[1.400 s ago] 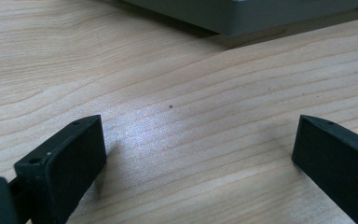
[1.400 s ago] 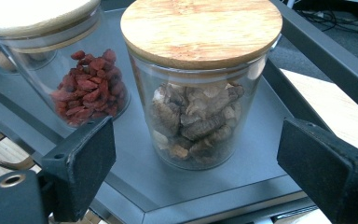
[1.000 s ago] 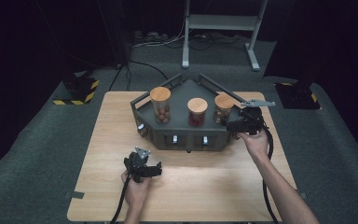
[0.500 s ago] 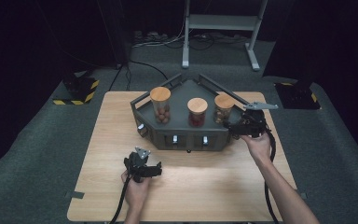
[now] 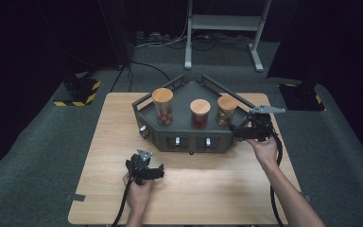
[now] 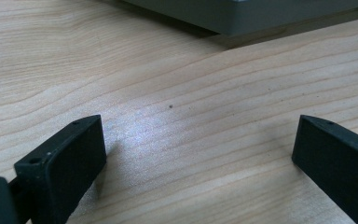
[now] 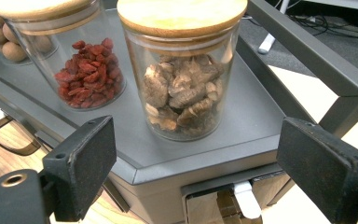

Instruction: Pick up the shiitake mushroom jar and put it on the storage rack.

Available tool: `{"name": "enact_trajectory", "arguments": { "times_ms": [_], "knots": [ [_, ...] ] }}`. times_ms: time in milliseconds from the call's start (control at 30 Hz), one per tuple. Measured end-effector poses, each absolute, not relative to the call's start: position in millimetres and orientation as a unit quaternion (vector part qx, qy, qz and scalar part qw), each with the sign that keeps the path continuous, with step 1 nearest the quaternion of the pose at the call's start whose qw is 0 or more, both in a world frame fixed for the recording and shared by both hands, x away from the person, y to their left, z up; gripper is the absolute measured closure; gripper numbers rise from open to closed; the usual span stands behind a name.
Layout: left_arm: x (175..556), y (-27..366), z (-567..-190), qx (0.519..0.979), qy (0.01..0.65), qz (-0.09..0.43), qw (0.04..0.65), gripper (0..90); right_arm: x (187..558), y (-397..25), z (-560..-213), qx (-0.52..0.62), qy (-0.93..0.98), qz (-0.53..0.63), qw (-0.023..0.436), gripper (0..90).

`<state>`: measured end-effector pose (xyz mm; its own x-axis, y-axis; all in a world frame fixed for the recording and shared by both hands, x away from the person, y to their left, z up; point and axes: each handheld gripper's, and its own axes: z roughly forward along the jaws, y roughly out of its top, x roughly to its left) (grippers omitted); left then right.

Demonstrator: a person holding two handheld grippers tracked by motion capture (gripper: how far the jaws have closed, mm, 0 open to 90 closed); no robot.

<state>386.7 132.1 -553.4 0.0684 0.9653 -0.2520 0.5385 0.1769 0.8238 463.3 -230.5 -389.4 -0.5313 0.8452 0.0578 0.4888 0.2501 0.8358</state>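
Observation:
A dark grey stand (image 5: 184,135) on the wooden table carries three glass jars with wooden lids. They hold round nuts (image 5: 162,108), red berries (image 5: 200,115) and walnuts (image 5: 227,111). My right gripper (image 5: 238,130) hovers at the stand's right front corner, open, with nothing between its fingers. In the right gripper view the walnut jar (image 7: 182,88) stands just beyond the spread gripper (image 7: 191,161), with the berry jar (image 7: 86,70) to its left. My left gripper (image 5: 146,170) rests low on the table in front of the stand, also open (image 6: 196,154) over bare wood.
The stand has small drawers along its front (image 5: 177,141), one with a white handle (image 7: 244,198) right under my right gripper. A raised rail (image 7: 307,56) runs along the stand's right side. The table edge (image 5: 283,156) lies close on the right.
The right gripper has drifted slightly right and down at the stand's corner. The left gripper has stayed put.

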Motion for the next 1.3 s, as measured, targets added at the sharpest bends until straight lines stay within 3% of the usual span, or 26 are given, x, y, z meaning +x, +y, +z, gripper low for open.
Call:
{"name": "enact_trajectory", "arguments": {
  "times_ms": [1300],
  "knots": [
    [386,132,-553,0.594,0.635,0.248,0.427,2.6,442,-255,-398,0.441,0.751,0.442,0.215,11.7]
  ]
}}
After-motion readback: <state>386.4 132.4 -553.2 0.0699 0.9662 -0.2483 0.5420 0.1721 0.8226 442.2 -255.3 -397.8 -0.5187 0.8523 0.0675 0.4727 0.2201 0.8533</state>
